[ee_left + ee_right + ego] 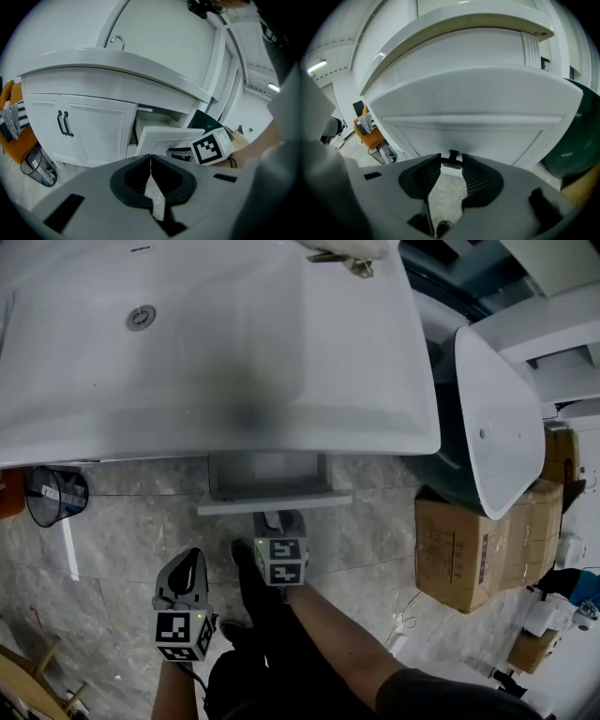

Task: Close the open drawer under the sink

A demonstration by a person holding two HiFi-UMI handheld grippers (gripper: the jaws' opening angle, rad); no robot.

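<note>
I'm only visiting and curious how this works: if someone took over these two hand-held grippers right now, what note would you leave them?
Left gripper: jaws shut, holding nothing, low and to the left of the drawer.
Right gripper: jaws open, right at the drawer front; the small dark handle sits at its jaw tips, not clamped.
White drawer: pulled out under the white sink basin.
Done: approach only.
Left: push the drawer fully in.

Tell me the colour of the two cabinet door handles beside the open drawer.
Black handles, clearest in the left gripper view against the white doors.
</note>
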